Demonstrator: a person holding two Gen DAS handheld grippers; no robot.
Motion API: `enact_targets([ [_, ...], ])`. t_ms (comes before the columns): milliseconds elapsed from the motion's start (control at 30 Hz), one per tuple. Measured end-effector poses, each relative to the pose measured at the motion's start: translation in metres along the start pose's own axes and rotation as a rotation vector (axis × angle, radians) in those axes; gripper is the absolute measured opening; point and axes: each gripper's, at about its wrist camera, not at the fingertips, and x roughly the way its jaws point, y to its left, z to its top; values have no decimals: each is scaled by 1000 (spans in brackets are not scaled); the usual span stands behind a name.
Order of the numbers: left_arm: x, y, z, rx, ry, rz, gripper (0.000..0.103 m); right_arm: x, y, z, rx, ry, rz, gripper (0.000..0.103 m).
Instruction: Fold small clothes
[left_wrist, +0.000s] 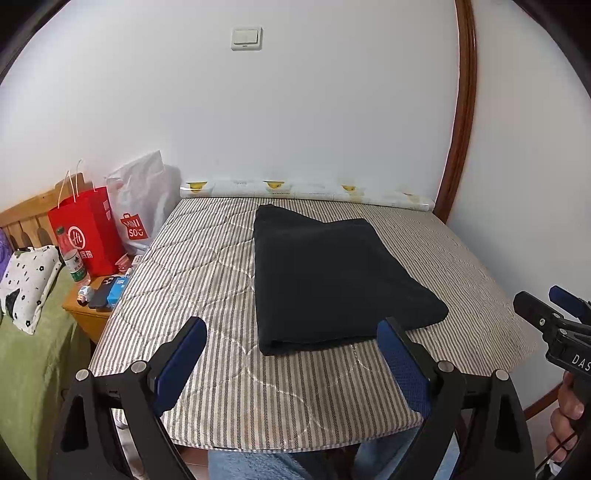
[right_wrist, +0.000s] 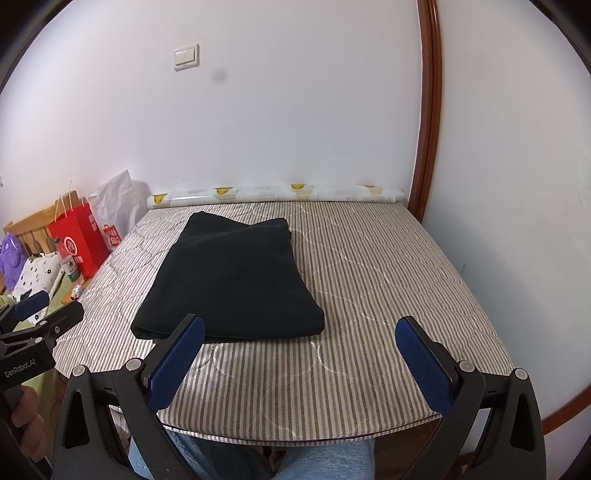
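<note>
The table (left_wrist: 229, 387) carries a quilted cover of fine grey and cream stripes, soft and slightly puckered along its stitching. On it, toward the far left of centre, lies the garment (left_wrist: 332, 280): black, matte, thick-looking cloth already folded into a tidy layered rectangle with a rounded near fold. Judging by that shape, the folding looks finished or nearly so; at most one more fold or a setting aside seems left. Both tools hang back over the near edge, touching nothing: the left gripper (left_wrist: 291, 358) and the right gripper (right_wrist: 299, 354) each stand wide apart and empty, with textured blue pads.
</note>
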Motion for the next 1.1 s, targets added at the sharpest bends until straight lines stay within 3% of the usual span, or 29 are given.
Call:
enact_targets([
  [1100, -2, -1, 3, -1, -9, 12, 94, -4, -5, 1, 7, -12, 4, 102],
])
